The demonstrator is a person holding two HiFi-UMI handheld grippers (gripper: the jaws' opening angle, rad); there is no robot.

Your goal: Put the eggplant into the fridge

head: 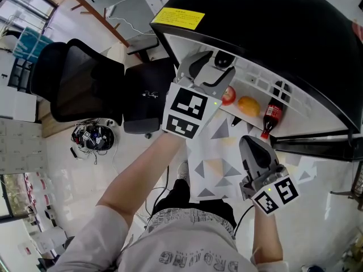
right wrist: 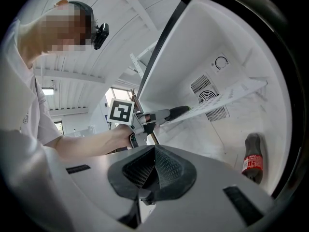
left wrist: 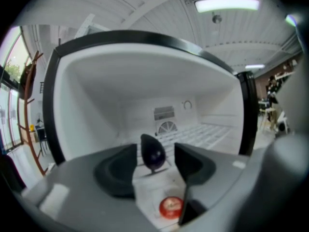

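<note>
The dark purple eggplant [left wrist: 153, 153] stands on the white wire shelf [left wrist: 205, 131] inside the open fridge [left wrist: 87, 110]. My left gripper [left wrist: 155, 150] is open around it, with a gap showing between the eggplant and each pad. In the head view the left gripper [head: 220, 66] reaches into the fridge [head: 272, 27], and I cannot make out the eggplant there. My right gripper [head: 250, 144] hangs in front of the fridge's lower part. Its pads meet, so the right gripper [right wrist: 153, 169] is shut with nothing in it.
A red round fruit [head: 228, 95], an orange [head: 248, 105] and a cola bottle [head: 272, 115] lie in the fridge's lower part. The red fruit [left wrist: 170, 207] sits under my left jaws. The bottle [right wrist: 253, 164] is right of my right gripper. A black office chair [head: 85, 84] stands at the left.
</note>
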